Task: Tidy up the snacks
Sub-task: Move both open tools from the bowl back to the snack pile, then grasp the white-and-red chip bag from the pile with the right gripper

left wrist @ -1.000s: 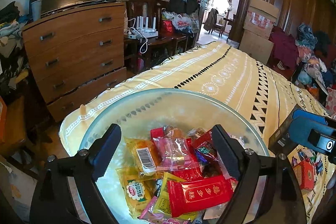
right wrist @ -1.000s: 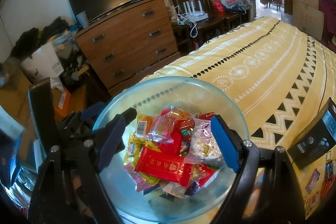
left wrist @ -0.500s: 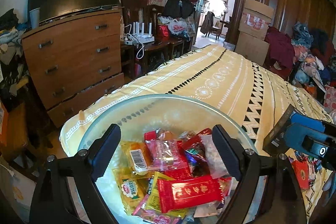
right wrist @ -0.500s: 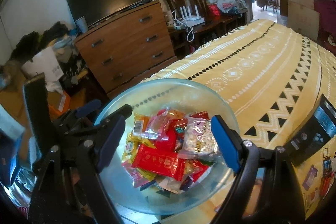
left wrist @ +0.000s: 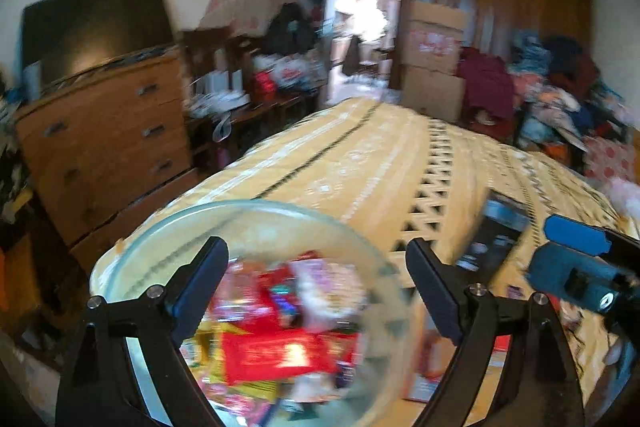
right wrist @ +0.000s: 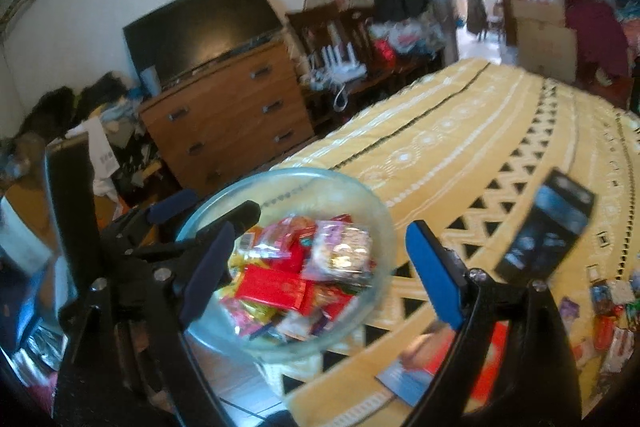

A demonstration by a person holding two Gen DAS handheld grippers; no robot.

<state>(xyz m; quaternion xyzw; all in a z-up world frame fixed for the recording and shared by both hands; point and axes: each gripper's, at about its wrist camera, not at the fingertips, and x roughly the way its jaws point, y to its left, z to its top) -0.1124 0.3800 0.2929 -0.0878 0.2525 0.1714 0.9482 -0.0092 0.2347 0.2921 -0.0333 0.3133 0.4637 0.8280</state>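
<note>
Yellow patterned bedcover point(right wrist: 460, 131) fills most of both views, in a cluttered bedroom with a wooden dresser point(right wrist: 228, 115) beyond the bed's far corner. On the corner of the bed nearest that dresser sits a glass bowl point(right wrist: 372, 211), and the snacks point(right wrist: 300, 271) are heaped inside it: a red packet on top, with pink, yellow and clear wrappers around it. I judge the bowl was put at the corner so both hands can reach it.

More small packets point(right wrist: 612, 311) lie loose on the cover well to the right of the bowl, near a red box point(right wrist: 486, 347) and a dark box point(right wrist: 544, 227) that lies farther up the bed. These look like what is left to gather.

Seen from its own camera, the left gripper point(left wrist: 316, 283) has its jaws spread wide with nothing pinched; the bowl only shows between them, blurred. The right gripper point(right wrist: 316, 267) is likewise spread and empty; its jaws have just been opening a little further, with nothing between the pads. Both point down toward the bowl from the near side, apart from it, probably between pickups.
</note>
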